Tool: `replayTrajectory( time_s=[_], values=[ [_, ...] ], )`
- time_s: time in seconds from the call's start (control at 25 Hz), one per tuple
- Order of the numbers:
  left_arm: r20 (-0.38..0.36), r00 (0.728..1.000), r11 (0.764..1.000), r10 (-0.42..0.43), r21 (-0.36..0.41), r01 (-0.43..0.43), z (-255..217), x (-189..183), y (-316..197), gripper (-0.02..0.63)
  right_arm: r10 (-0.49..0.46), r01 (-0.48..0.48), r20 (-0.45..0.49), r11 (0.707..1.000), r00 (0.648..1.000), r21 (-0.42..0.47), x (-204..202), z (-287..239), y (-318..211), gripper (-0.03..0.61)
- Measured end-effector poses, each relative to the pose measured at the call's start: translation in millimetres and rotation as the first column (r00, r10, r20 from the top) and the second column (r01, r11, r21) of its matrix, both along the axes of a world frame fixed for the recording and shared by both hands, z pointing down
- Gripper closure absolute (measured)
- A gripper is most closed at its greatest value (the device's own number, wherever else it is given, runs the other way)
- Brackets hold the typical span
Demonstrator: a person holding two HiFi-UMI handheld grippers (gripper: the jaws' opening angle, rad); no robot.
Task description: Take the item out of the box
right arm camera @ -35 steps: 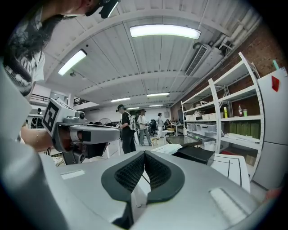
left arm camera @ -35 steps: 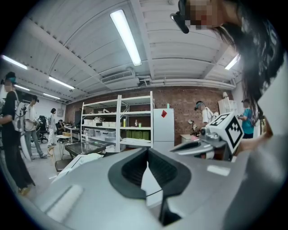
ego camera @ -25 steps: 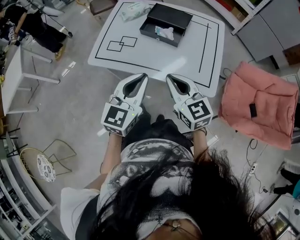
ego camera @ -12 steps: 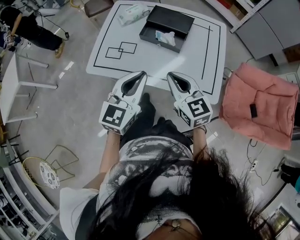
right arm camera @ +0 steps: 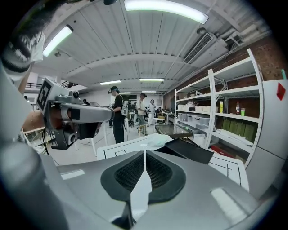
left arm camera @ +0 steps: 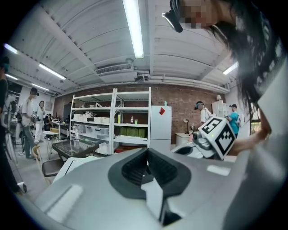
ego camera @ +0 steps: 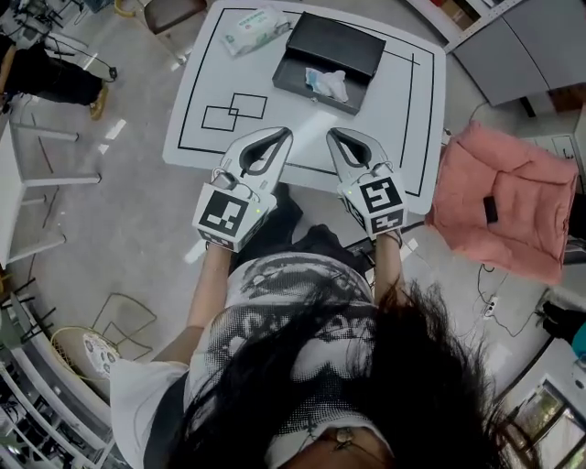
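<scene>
A black box (ego camera: 316, 62) lies open on the white table (ego camera: 375, 124), its lid (ego camera: 337, 42) folded back. A crumpled white and pale blue item (ego camera: 328, 82) sits inside it. Both grippers hover side by side over the table's near edge, well short of the box. My left gripper (ego camera: 279, 136) has its jaws together with nothing in them. My right gripper (ego camera: 338, 136) shows only a hairline slit, its jaws just opening, and nothing is between them. In the right gripper view the box (right arm camera: 189, 151) lies ahead past my right gripper (right arm camera: 144, 156).
A pale green tissue pack (ego camera: 253, 27) lies at the table's far left corner. Black outlines (ego camera: 233, 111) are taped on the tabletop. A pink padded seat (ego camera: 499, 197) stands to the right, a brown chair (ego camera: 171, 11) beyond the table, and another white table (ego camera: 23, 179) to the left.
Both grippers have moved forward from the person's lap to the table's near edge. The view has shifted, so the table sits closer under them.
</scene>
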State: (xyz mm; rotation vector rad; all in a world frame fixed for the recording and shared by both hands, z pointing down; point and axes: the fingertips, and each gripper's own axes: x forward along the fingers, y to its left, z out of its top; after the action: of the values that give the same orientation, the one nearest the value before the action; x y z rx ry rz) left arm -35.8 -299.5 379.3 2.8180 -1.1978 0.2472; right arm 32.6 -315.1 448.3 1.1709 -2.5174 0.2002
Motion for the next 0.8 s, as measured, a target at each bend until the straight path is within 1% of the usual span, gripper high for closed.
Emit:
replayTrajectory(
  time_s=[0.24,0.4,0.64,0.8],
  values=[
    [0.001,0.999,0.999,0.034,-0.012,-0.034,5,-15,-30,0.614,0.029,-0.031,-0.086,0.999,0.996,-0.016,0,18,-38,0.575],
    [-0.005,0.999,0.998,0.053,-0.025,-0.054,7,-24,-44,0.614,0.028,-0.033,-0.155,0.999,0.988,-0.031,3,31,-64,0.534],
    [-0.007,0.998,0.997,0.067,-0.033,-0.067,13,-37,-66,0.614,-0.014,-0.007,-0.251,0.997,0.968,-0.082,4,63,-107,0.515],
    [-0.012,0.997,0.996,0.076,-0.042,-0.077,18,-43,-77,0.614,-0.070,0.029,-0.332,0.992,0.941,-0.126,2,89,-133,0.503]
  ],
)
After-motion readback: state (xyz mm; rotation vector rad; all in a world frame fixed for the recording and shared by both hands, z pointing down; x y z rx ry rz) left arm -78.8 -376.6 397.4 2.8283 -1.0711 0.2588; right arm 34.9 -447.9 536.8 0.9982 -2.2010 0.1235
